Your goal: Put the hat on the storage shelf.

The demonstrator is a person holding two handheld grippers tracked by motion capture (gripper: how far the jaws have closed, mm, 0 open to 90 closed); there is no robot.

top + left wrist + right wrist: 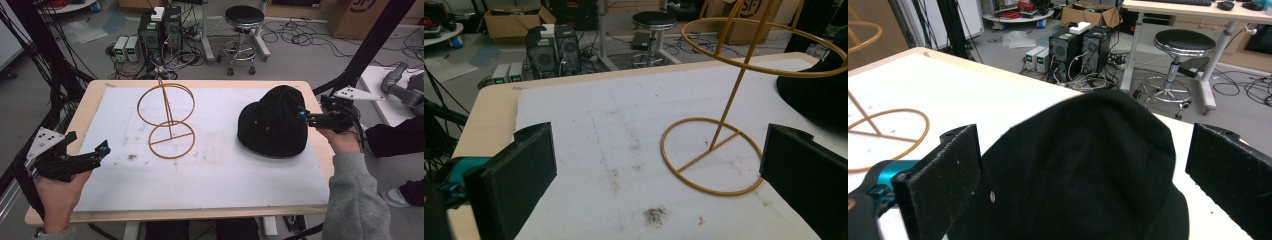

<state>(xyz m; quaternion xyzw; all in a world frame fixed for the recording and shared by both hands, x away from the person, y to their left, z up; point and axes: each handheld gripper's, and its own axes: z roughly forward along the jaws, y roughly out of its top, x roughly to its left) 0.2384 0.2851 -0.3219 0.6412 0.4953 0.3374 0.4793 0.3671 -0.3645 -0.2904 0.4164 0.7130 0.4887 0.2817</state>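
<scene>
The black hat [272, 122] lies at 3 o'clock on the white mat [215, 170], crown up, its long axis probably running near to far. The right gripper [306, 116] should close low on the hat's edge; both it and the left gripper [102, 148] gape wide, empty. The wire stand [167, 117] waits at 11 o'clock.

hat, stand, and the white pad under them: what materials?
Black hat: looks like soft matte fabric; it slumps unevenly and has small eyelets. Stand: thin rigid rod bent into two rings on a post, likely metal wire with a mustard-yellow coating, slightly glossy. White pad: matte and faintly textured, scuffed with dark marks; probably foam board, though that is uncertain. It lies on a light wood-look tabletop.
</scene>
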